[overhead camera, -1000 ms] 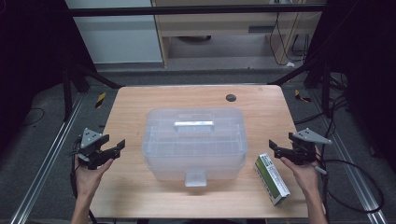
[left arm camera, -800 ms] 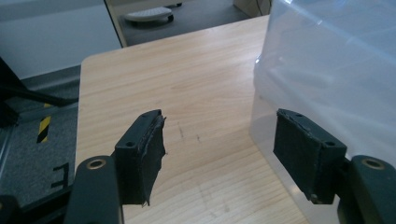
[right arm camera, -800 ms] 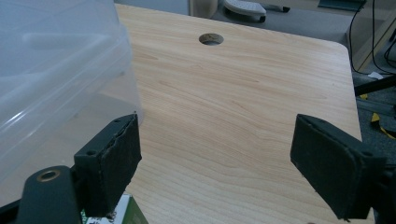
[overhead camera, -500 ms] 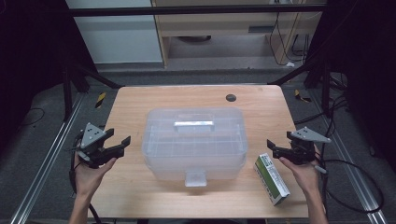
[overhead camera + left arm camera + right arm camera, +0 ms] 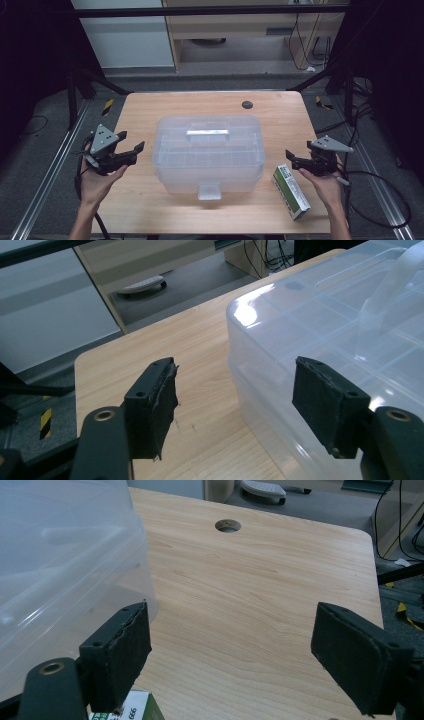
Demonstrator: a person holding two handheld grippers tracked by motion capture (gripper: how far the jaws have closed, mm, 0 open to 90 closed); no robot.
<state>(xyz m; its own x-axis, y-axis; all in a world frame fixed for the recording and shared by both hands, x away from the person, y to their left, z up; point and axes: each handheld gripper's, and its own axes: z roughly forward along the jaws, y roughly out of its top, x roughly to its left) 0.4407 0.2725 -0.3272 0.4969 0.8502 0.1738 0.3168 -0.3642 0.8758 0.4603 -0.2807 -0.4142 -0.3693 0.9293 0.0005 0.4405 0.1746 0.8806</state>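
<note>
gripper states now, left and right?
Left gripper: open, empty, beside the clear plastic storage box.
Right gripper: open, empty, above the green-and-white carton.

Overhead light falls evenly on the pale wooden tabletop point(image 5: 150, 115), while the surroundings left and right sink into near black. White glare spots sit on the clear plastic lidded storage box point(image 5: 320, 315). Shadows are soft and short. The high view is slightly grainy; far background in the gripper views blurs.

Before me a pale wooden tabletop point(image 5: 150, 112), a round hole point(image 5: 247, 104) near its far edge, grey floor beyond, yellow-black tape point(image 5: 107, 106) perhaps, dark cables point(image 5: 376, 186) at my right.
</note>
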